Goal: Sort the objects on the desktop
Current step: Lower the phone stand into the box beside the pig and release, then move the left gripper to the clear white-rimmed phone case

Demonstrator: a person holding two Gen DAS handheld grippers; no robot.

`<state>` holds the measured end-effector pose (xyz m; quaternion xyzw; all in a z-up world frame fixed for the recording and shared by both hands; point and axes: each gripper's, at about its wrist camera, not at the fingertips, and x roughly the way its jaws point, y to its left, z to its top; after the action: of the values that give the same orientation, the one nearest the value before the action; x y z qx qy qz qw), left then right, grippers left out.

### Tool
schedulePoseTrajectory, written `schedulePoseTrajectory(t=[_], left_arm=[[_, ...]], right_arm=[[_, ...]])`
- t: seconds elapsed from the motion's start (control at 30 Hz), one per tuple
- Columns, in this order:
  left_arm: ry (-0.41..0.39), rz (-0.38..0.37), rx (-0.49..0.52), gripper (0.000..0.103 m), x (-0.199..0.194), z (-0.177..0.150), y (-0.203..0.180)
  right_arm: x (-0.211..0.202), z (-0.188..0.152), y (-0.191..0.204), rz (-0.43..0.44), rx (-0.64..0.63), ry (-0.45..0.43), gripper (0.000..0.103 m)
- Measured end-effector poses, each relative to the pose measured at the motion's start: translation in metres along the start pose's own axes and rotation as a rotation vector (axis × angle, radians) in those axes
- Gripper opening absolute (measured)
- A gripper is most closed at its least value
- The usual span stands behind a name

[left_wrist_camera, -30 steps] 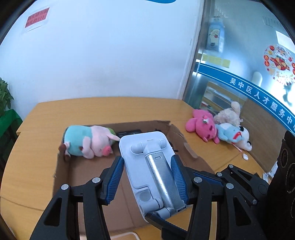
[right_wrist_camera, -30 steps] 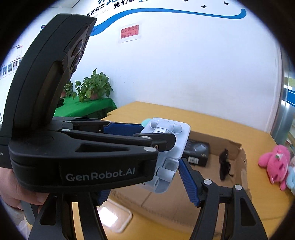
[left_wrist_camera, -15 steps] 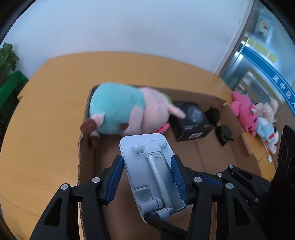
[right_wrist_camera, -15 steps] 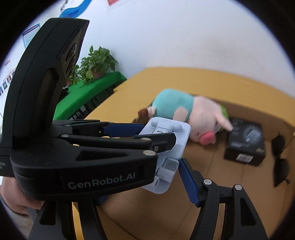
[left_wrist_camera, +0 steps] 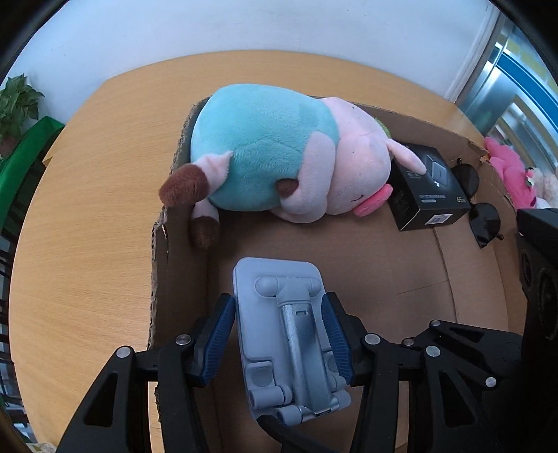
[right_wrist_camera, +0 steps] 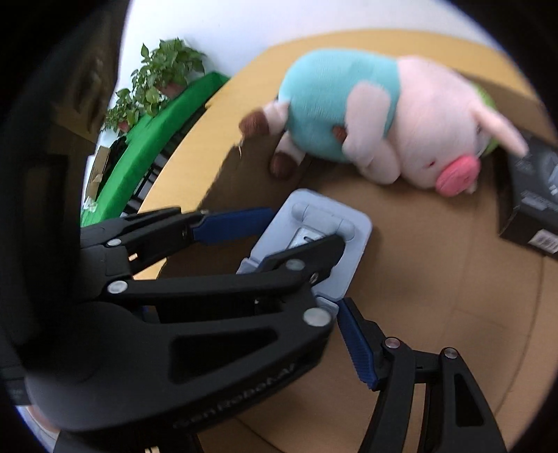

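While tilted steeply down over the cardboard box [left_wrist_camera: 383, 265], the left gripper [left_wrist_camera: 282, 334] clamps the phone stand [left_wrist_camera: 279, 296].

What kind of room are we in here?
Probably an office or service lobby: a wooden table against a plain white wall, potted plants alongside, and a glass partition with a blue stripe.

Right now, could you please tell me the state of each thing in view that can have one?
Phone stand: folded flat, held above the box floor.
Left hand-held gripper: shut on the phone stand.
Right hand-held gripper: at the stand; grip unclear.
Cardboard box: open, flaps up.
Plush pig: lying on its side in the box.
Black carton: closed.
Sunglasses: folded.
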<state>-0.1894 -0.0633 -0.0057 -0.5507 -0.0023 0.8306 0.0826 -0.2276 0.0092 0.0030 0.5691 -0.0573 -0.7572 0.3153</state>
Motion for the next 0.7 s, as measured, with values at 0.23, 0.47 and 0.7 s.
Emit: schedulePoseTrajectory(t=[0.23, 0.47, 0.7], left_arm=[[-0.005, 0.054, 0.001, 0.049, -0.004, 0.0, 0.001], [-0.245, 0.085, -0.031, 0.064, -0.07, -0.024, 0.007], [-0.604, 0.136, -0.001, 0.102, -0.165, -0.096, -0.032]], right_arm=[[0.009, -0.005, -0.009, 0.029, 0.041, 0.029, 0.066], [-0.049, -0.043, -0.003, -0.104, -0.047, -0.154, 0.08], [-0.132, -0.137, 0.007, -0.342, -0.124, -0.506, 0.087]])
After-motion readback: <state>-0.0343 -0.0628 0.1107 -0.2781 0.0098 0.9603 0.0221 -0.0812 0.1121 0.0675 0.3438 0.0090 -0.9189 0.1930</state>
